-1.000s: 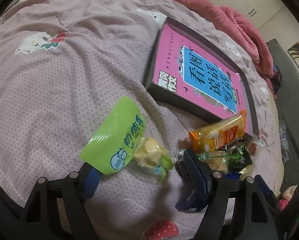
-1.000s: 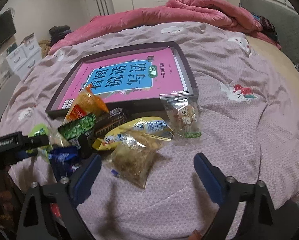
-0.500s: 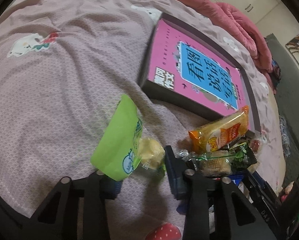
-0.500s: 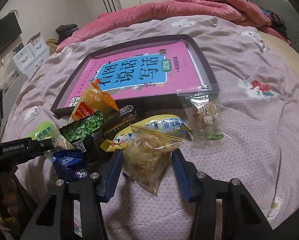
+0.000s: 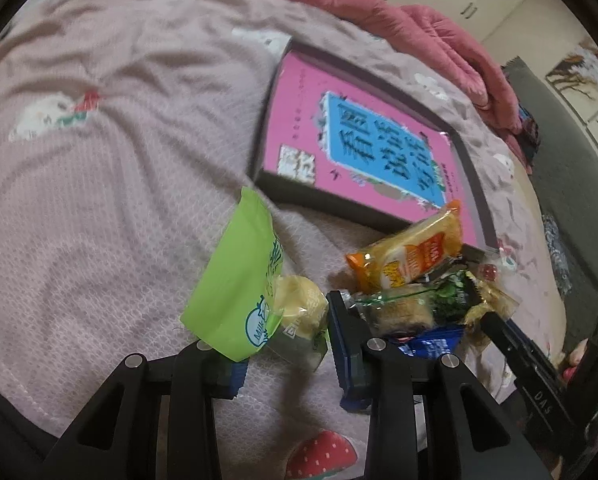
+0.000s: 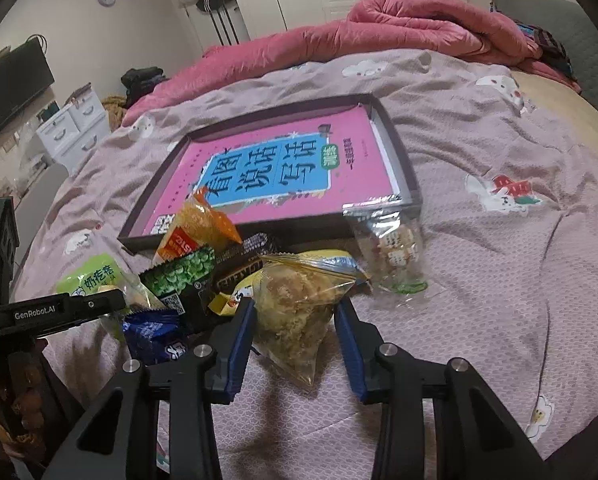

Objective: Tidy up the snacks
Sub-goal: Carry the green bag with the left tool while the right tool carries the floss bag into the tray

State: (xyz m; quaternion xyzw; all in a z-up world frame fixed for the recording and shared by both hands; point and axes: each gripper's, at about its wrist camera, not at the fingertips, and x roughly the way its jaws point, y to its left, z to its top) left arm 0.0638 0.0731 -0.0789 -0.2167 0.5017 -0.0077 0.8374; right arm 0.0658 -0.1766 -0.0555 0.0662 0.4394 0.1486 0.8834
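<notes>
A pile of snack packets lies on the bed in front of a dark tray [image 6: 399, 148] that holds a pink book [image 6: 283, 176]. My left gripper [image 5: 283, 340] is shut on a green milk-candy packet [image 5: 239, 280] and holds it tilted above the sheet. My right gripper [image 6: 295, 320] is shut on a clear bag of brown crumbly snack [image 6: 299, 312]. In the pile are an orange packet [image 6: 195, 228], a green pea packet [image 6: 179, 276], a dark bar [image 6: 243, 256], a blue packet [image 6: 151, 332] and a clear cracker bag [image 6: 395, 252].
A pink quilt [image 6: 379, 28] is bunched at the far side of the bed. The mauve sheet [image 5: 99, 160] spreads out left of the pile. A white drawer unit [image 6: 75, 124] and a dark screen [image 6: 11, 88] stand beyond the bed.
Both grippers have closed from wide open: the left onto the green packet, which has tipped up, the right onto the clear brown snack bag. Both have moved in toward the pile.
</notes>
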